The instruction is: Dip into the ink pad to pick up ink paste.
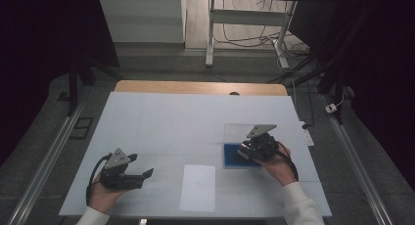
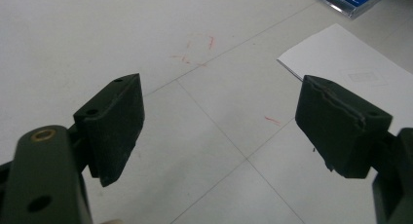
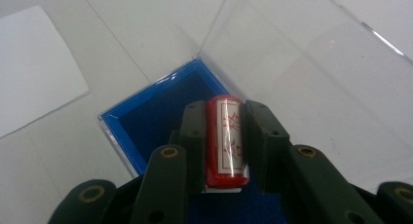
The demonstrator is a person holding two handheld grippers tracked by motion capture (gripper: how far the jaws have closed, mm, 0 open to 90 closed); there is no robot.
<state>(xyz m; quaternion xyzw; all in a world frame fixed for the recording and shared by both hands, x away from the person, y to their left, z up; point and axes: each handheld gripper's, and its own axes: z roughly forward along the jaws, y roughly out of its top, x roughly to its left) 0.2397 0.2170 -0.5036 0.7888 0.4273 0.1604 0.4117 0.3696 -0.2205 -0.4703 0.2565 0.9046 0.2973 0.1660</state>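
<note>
Stamp: red cylinder (image 3: 228, 139) with a white label bearing red characters, held between the jaws of the right tool (image 3: 224, 136) over the blue box.
Stamp axis: in the right gripper view, long axis runs along the jaws, away from the camera; far end points toward the box's back corner, near end toward the tool body.
Right tool: (image 1: 258, 146) closed on the stamp, one jaw pressing each long side; over the box at the desk's right half.
Blue box: (image 3: 146, 107) shallow tray with dark blue lining inside a clear case; clear lid (image 3: 311, 68) stands open behind it.
White paper: (image 1: 197, 187) flat sheet, near desk's front edge, left of the box and apart from it.
Left tool: (image 1: 128, 174) jaws wide, nothing between them; held above the desk's left front, jaws pointing toward the paper.
Desk: (image 1: 166, 117) white surface, faint red marks (image 2: 197, 48) ahead of the left tool.
</note>
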